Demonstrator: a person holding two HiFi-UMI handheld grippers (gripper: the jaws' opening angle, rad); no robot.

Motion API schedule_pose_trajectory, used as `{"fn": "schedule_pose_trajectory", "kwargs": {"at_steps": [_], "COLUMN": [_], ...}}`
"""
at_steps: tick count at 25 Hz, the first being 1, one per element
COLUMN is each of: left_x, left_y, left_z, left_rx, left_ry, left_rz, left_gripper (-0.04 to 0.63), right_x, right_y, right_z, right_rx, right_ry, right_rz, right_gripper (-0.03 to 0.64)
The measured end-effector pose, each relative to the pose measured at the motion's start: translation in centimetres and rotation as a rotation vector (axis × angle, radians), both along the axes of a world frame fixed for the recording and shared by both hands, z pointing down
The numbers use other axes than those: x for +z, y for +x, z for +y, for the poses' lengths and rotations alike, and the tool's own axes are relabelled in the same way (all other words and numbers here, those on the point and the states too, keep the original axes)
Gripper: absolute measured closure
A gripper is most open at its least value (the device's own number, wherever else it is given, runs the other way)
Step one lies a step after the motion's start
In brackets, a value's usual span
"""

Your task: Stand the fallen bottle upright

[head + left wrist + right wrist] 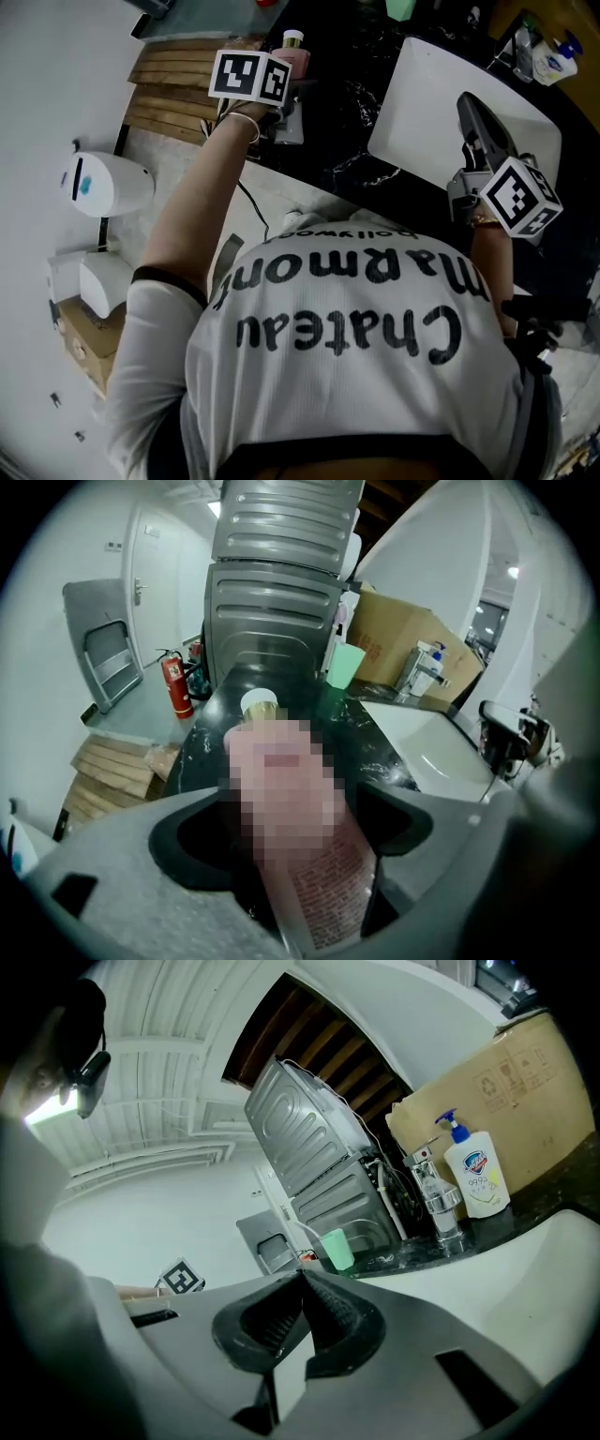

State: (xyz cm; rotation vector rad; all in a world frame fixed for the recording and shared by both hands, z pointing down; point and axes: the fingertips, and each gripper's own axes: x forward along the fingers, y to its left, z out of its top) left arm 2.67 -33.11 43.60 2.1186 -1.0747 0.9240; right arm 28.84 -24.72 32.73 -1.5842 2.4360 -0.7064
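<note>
Nearest of all, the person's white printed shirt [309,394] fills the bottom of the head view, with both arms reaching forward from it. Out on the right, the right hand-held gripper [302,1283] is clenched on nothing, its ribbed pads pressed together. It hangs over the white basin [422,94], well to the right of its partner. That partner, the left hand-held gripper [300,822], is angled downward with its jaws released and spread wide. The pink bottle [323,883] rises between them with dark gaps on both sides, so the pads do not seem to press on it. Its cream, gold-ringed cap [260,704] sits beyond the tips with its top face showing. From that I judge the bottle to be on its base, upright or close to it, on the dark marbled bench [208,738]. The base itself is hidden behind the gripper body, so I cannot tell how squarely it stands. If that reading holds, the righting is done, and what is left is to draw the jaws back without nudging it. Farther beyond the tips stand a green cup [346,665] and a ridged metal cabinet [272,602], with a cardboard box [403,639] off to the right.
</note>
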Motion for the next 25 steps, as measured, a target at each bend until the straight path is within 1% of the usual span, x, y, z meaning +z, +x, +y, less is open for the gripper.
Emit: {"fn": "schedule_pose_trajectory", "kwargs": {"at_steps": [4,6,8,10,12,14,16,19,25], "left_x": [0.8,1.0,1.1,1.2,1.2,1.2,1.2,1.1,0.9], "left_y": [0.7,0.8,0.9,0.9,0.8,0.7,0.6,0.5,1.0], "left_z": [0.0,0.2,0.4,0.5,0.7,0.8,0.6,0.1,-0.3], "left_rx": [0.065,0.106,0.155,0.198,0.224,0.222,0.195,0.155,0.113], "left_ry": [-0.058,-0.086,-0.11,-0.129,-0.142,-0.146,-0.147,-0.169,-0.196], "left_rz": [0.028,0.029,0.01,-0.02,-0.043,-0.055,-0.057,-0.055,0.007], "left_gripper": [0.184,0.171,0.155,0.155,0.155,0.156,0.159,0.179,0.23], "right_x": [0.2,0.3,0.2,0.3,0.4,0.4,0.5,0.6,0.5], "right_y": [0.6,0.6,0.7,0.8,1.0,1.1,1.3,1.6,2.1], "right_z": [-0.3,-0.2,0.0,0.2,0.5,0.7,0.6,0.4,0.4], "right_rx": [0.011,0.014,0.014,0.016,0.024,0.029,0.034,0.042,0.059], "right_ry": [0.003,-0.001,-0.003,-0.001,-0.002,-0.001,-0.004,-0.011,-0.002], "right_rz": [-0.013,-0.018,-0.015,-0.008,-0.006,-0.007,-0.013,-0.017,-0.026], "right_gripper": [0.607,0.607,0.607,0.607,0.607,0.607,0.607,0.607,0.607]}}
